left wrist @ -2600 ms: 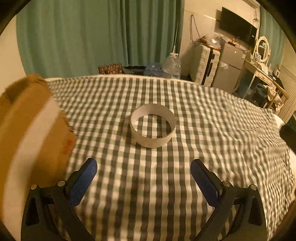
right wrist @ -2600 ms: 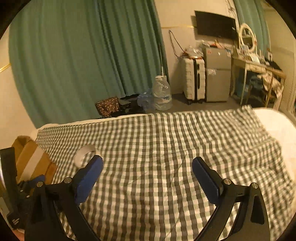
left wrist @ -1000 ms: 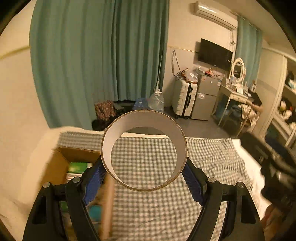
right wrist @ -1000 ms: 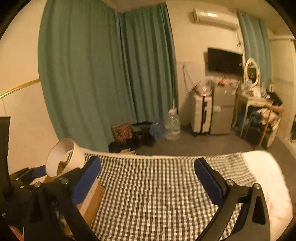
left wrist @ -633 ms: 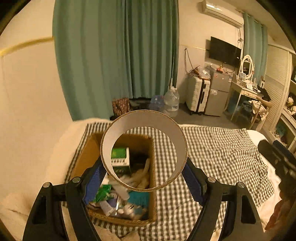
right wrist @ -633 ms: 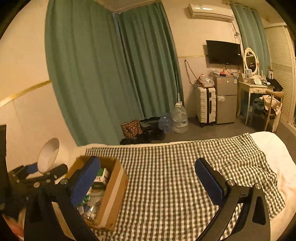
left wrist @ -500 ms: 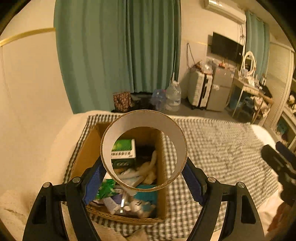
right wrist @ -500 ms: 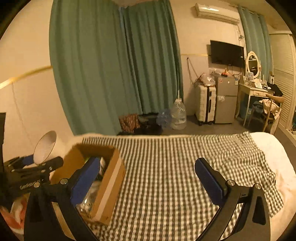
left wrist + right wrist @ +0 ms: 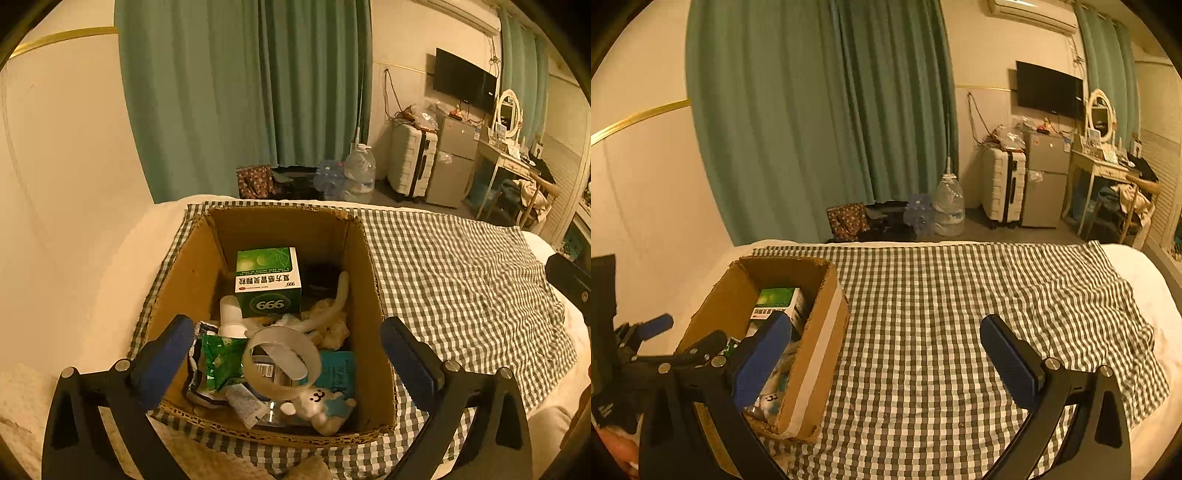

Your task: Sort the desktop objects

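Left gripper (image 9: 286,345), left wrist view: jaws recorded as opening, blue pads (image 9: 162,356) spread wide with nothing pressed between them; half a second earlier the white cardboard ring (image 9: 282,360) was clamped between these pads above the box. The ring is now seen free, slightly blurred, tilted, lying on or just arriving upon the contents of the open cardboard box (image 9: 369,280), over a green foil packet (image 9: 221,360) and beside a small plush toy (image 9: 319,402); a green medicine carton (image 9: 267,280) is noted further back in the same box. The release is judged complete, so this item counts as sorted. Right gripper (image 9: 882,360), right wrist view: jaws stand wide apart and empty, held over the checked cloth (image 9: 942,314), as in the earlier pictures. The box is seen at left on the cloth with the left gripper's tool beside it; the ring itself cannot be made out here. No further loose object is visible on the cloth, so the sorting is judged at or near its end.
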Available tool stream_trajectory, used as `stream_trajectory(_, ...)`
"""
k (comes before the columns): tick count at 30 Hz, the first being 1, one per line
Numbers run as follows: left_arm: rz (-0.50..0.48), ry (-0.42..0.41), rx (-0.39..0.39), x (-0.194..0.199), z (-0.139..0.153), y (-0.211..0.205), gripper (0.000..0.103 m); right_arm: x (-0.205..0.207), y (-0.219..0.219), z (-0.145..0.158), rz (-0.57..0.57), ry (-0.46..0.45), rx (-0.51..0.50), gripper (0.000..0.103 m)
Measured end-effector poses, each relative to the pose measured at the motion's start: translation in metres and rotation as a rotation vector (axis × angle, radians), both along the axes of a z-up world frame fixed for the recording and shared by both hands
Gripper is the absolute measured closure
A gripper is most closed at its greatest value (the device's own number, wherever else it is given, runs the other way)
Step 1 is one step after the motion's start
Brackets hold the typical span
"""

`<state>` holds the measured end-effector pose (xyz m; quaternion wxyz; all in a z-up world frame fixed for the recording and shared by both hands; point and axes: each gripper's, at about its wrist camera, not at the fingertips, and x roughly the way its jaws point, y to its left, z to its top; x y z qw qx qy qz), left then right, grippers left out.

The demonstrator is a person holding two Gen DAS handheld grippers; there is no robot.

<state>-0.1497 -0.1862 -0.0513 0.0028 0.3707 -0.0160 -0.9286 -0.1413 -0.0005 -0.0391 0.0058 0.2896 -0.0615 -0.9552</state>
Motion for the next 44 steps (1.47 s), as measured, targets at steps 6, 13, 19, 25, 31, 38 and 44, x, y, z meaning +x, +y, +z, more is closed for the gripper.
stream_trajectory(6,-0.007,-0.001,0.013,0.0,-0.001,0.004,0.0,-0.001,0.004,0.001,-0.015,-0.011,-0.006,0.0)
stream_trajectory(13,-0.015,0.011,0.001,0.003,0.002,0.008,0.0,-0.004,0.002,-0.004,-0.009,-0.032,0.015,0.0)
stream_trajectory(19,-0.012,0.002,0.031,0.002,0.0,0.003,0.0,-0.003,-0.005,-0.014,0.006,-0.054,0.064,0.0)
stream_trajectory(25,0.012,-0.011,0.063,0.0,-0.002,-0.003,0.0,-0.002,-0.004,-0.016,0.0,-0.054,0.073,0.0)
stream_trajectory(31,0.028,-0.021,0.085,0.0,-0.004,-0.008,0.0,0.0,0.0,-0.017,-0.013,-0.054,0.075,0.0)
stream_trajectory(38,0.038,-0.059,0.093,-0.002,-0.008,-0.007,0.0,0.001,-0.003,-0.018,-0.017,-0.054,0.097,0.0)
stream_trajectory(44,0.041,-0.035,0.099,0.0,-0.005,-0.016,0.0,0.001,-0.004,-0.021,-0.021,-0.068,0.115,0.0)
